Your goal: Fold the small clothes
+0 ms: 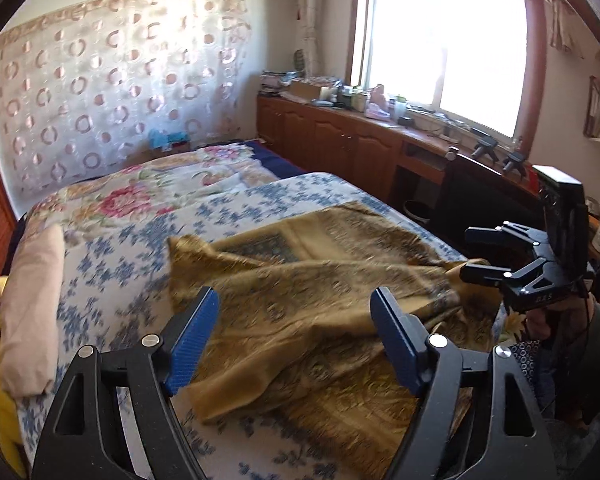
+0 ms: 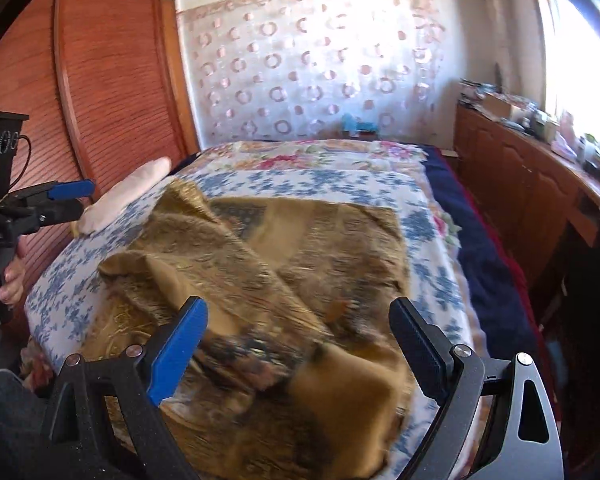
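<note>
A golden-brown patterned cloth [image 1: 312,292] lies crumpled on the bed, with folds bunched toward the near edge; it also shows in the right wrist view [image 2: 284,272]. My left gripper [image 1: 296,320] is open and empty, held just above the cloth's near part. My right gripper [image 2: 298,332] is open and empty above the cloth's near corner. The right gripper also shows at the right of the left wrist view [image 1: 480,252], open. The left gripper shows at the left edge of the right wrist view [image 2: 74,196], open beside the bed.
The bed [image 1: 148,216] has a blue-flowered sheet and a floral quilt [image 1: 160,184] farther back. A folded pink cloth [image 1: 32,312] lies at the bed's left edge. Wooden cabinets [image 1: 340,136] with clutter run under the window. A slatted wardrobe [image 2: 112,92] stands left.
</note>
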A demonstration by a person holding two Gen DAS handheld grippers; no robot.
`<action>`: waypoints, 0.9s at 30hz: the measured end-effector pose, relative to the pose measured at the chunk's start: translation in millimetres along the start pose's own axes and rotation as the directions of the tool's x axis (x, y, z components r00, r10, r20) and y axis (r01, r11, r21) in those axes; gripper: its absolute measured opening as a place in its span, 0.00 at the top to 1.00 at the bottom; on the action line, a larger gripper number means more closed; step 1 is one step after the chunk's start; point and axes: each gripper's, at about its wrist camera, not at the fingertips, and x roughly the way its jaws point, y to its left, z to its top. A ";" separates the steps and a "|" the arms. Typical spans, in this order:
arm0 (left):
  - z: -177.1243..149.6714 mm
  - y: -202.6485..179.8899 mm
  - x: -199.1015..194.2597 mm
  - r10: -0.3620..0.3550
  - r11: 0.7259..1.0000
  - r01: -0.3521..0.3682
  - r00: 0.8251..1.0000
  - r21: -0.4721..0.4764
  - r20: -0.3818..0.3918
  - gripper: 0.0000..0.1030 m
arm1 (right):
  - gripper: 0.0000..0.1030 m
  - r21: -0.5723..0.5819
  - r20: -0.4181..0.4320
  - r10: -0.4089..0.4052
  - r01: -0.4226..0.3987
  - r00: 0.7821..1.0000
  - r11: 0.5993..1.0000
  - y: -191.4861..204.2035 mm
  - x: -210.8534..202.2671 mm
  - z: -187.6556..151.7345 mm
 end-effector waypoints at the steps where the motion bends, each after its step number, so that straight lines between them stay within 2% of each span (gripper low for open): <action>1: -5.6 5.7 -2.6 0.016 1.000 -0.016 1.000 -0.012 -0.001 0.23 | 0.10 -0.012 -0.004 0.010 -0.011 1.000 1.000 4.7 1.9 1.9; 9: -37.7 48.2 -24.4 0.102 0.989 -0.100 0.995 -0.106 0.011 0.23 | 0.10 -0.152 -0.058 0.106 -0.114 0.993 0.982 55.6 38.1 23.3; 17: -54.1 72.6 -27.4 0.123 0.979 -0.119 0.992 -0.167 0.017 0.23 | 0.10 -0.256 -0.177 0.189 -0.230 0.966 0.939 89.0 85.5 34.7; 21: -59.3 78.0 -24.2 0.119 0.977 -0.115 0.993 -0.182 0.011 0.23 | 0.10 -0.291 -0.243 0.194 -0.262 0.951 0.920 101.3 112.6 42.8; 27: -64.0 80.5 -18.7 0.110 0.976 -0.108 0.994 -0.191 0.000 0.23 | 0.10 -0.365 -0.285 0.162 -0.264 0.945 0.893 116.9 124.8 44.1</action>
